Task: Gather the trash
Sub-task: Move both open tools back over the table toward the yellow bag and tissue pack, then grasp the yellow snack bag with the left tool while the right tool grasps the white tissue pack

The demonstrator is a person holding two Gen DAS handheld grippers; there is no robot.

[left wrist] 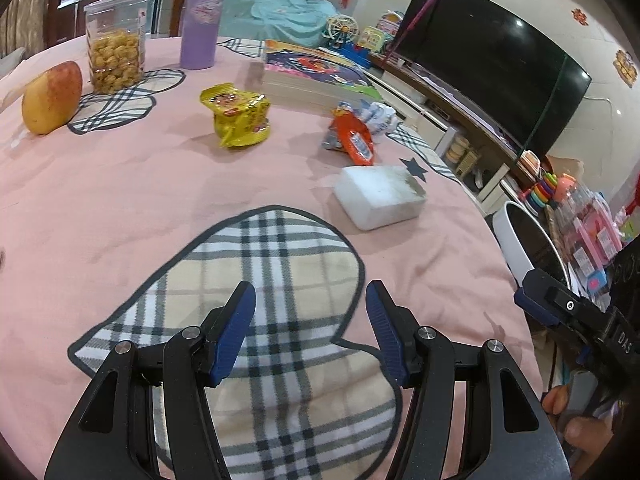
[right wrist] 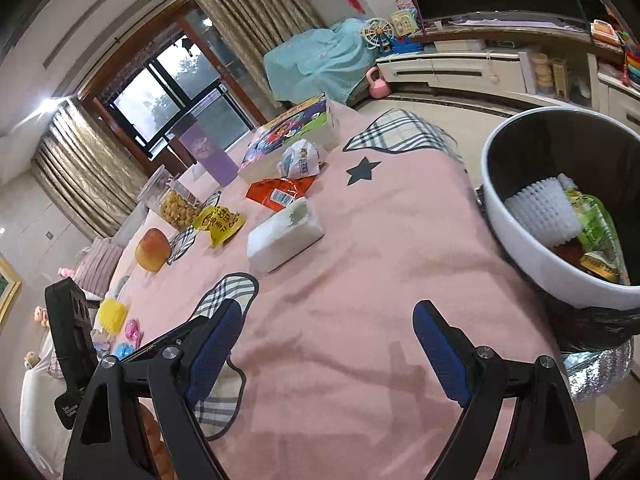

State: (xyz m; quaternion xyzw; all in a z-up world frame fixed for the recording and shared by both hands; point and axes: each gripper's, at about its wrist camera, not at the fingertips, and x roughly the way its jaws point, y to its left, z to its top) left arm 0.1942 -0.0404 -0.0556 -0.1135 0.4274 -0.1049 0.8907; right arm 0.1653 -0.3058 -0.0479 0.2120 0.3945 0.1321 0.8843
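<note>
On the pink tablecloth [left wrist: 120,200] lie a white foam block [left wrist: 378,196] [right wrist: 285,236], an orange wrapper [left wrist: 354,140] [right wrist: 278,194], a yellow snack bag [left wrist: 240,116] [right wrist: 220,222] and a crumpled white wrapper [left wrist: 378,116] [right wrist: 300,158]. A white bin [right wrist: 520,236] [left wrist: 512,240] beside the table's right edge holds a white spiky piece [right wrist: 546,208] and green packets [right wrist: 596,232]. My left gripper [left wrist: 310,320] hovers open over a plaid patch, nothing between its fingers. My right gripper [right wrist: 328,344] stands wide open over bare cloth, near the bin.
A mango [left wrist: 52,98], a jar of snacks [left wrist: 116,44], a purple flask [left wrist: 204,16] and a stack of books [left wrist: 316,76] stand at the table's far side. A TV [left wrist: 492,60] and toy shelves lie beyond the right edge.
</note>
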